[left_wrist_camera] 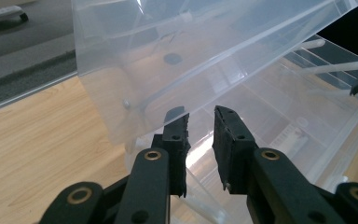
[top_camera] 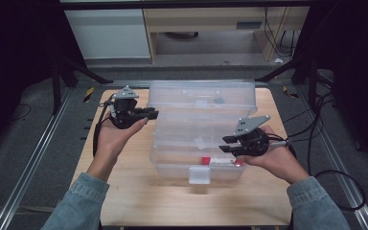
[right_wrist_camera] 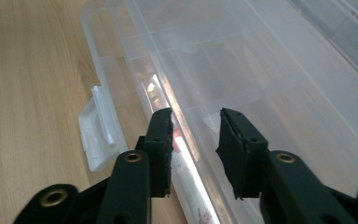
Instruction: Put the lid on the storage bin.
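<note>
Bright tabletop, dark surround, plastic glare

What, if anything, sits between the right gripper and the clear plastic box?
Nothing visible. The right gripper hangs open directly over the front edge of the clear plastic box, above the red-and-white item inside, with only air between.

My high view looks forward and down from above the near edge of the table (top_camera: 124, 201), taking in its whole top. My left gripper view rides low and close, facing the clear box (left_wrist_camera: 177, 60) in the upper frame. My right gripper view sits just as close, facing along that box's front wall (right_wrist_camera: 135, 74). All three share the box.
</note>
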Demonstrator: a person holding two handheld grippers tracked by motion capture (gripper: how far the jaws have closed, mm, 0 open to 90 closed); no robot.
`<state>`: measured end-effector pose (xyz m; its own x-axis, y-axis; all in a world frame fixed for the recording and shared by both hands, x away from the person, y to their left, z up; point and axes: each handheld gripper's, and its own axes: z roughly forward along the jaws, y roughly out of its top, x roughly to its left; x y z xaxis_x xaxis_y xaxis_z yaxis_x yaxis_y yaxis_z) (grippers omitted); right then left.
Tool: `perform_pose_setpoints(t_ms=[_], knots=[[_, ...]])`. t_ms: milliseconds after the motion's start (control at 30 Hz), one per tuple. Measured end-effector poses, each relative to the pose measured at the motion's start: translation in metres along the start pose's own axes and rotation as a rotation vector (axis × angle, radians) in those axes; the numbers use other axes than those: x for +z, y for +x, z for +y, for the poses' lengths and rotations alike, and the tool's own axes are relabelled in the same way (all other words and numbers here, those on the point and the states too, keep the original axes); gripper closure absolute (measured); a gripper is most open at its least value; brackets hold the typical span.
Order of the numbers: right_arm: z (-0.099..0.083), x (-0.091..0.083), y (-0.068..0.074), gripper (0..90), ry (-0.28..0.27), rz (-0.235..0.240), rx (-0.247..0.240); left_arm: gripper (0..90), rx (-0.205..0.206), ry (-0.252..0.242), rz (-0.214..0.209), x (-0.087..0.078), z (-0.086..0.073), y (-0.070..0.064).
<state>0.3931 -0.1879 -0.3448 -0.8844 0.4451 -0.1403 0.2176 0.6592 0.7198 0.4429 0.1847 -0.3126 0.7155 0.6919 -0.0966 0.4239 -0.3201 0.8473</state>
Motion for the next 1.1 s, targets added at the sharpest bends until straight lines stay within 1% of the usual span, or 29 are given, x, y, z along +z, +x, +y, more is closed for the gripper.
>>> perform_pose_setpoints(t_ms=[33, 67, 100, 133, 267, 367, 467, 600, 767, 900, 1100], knots=[[0.000, 0.000, 0.000, 63.0, 0.000, 0.000, 0.000, 74.2, 0.000, 0.000, 0.000, 0.000, 0.000, 0.000], [-0.001, -0.002, 0.000, 59.5, -0.007, -0.005, 0.009, 74.2, 0.002, 0.001, -0.001, 0.000, -0.001, -0.001], [-0.005, -0.007, -0.001, 52.3, -0.029, -0.020, 0.046, 74.0, 0.003, 0.002, -0.005, -0.001, -0.003, -0.001], [-0.006, -0.009, -0.001, 49.6, -0.041, -0.032, 0.057, 73.9, 0.004, 0.003, -0.005, -0.001, -0.004, -0.002], [-0.014, -0.019, -0.002, 41.5, -0.063, -0.070, 0.092, 73.6, 0.008, 0.006, -0.008, -0.002, -0.008, -0.003], [-0.020, -0.025, -0.003, 38.7, -0.071, -0.089, 0.113, 74.0, 0.010, -0.002, -0.005, -0.004, -0.011, -0.003], [-0.024, -0.030, -0.003, 38.6, -0.078, -0.096, 0.122, 74.6, 0.012, -0.006, -0.007, -0.005, -0.013, -0.003], [-0.033, -0.039, -0.006, 40.3, -0.097, -0.117, 0.143, 75.4, 0.037, 0.007, -0.007, -0.005, -0.017, -0.005], [-0.042, -0.046, -0.010, 42.6, -0.096, -0.142, 0.166, 77.5, 0.059, 0.020, -0.005, -0.007, -0.022, -0.007], [-0.046, -0.051, -0.013, 44.4, -0.100, -0.158, 0.184, 77.5, 0.066, 0.025, -0.009, -0.007, -0.026, -0.009], [-0.052, -0.052, -0.017, 46.3, -0.097, -0.178, 0.201, 79.3, 0.075, 0.037, -0.015, -0.008, -0.032, -0.011]])
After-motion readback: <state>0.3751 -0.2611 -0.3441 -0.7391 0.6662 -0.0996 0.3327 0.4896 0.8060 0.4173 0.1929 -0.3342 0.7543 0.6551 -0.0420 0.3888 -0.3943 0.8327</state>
